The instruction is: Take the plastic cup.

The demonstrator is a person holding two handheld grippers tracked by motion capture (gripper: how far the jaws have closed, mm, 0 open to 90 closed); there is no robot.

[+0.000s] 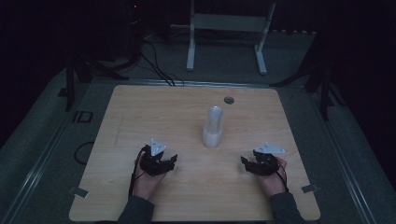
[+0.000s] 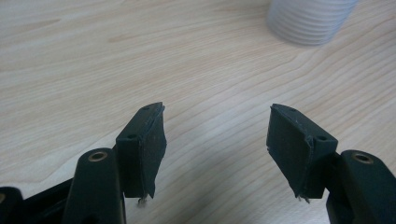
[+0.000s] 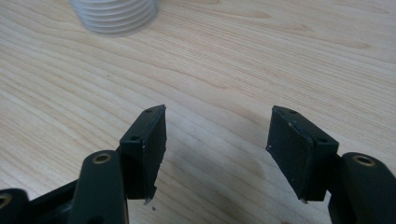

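A tall stack of white nested cups (image 1: 213,127) stands upright near the middle of the wooden table (image 1: 140,112). My left gripper (image 1: 171,161) rests low at the near left, open, with nothing between its jaws. My right gripper (image 1: 244,163) sits at the near right, also open and empty. In the left gripper view the stack's ribbed base (image 2: 309,21) is at the top right, beyond the left gripper (image 2: 217,140). The right gripper view has the same ribbed base (image 3: 114,16) at the top left, ahead of the right gripper (image 3: 217,140).
A small round grey grommet (image 1: 229,100) lies near the table's far edge. Beyond the table stand a white frame (image 1: 226,28) and dark cables (image 1: 154,60) on the floor. Grey clips (image 1: 79,192) mark the near corners.
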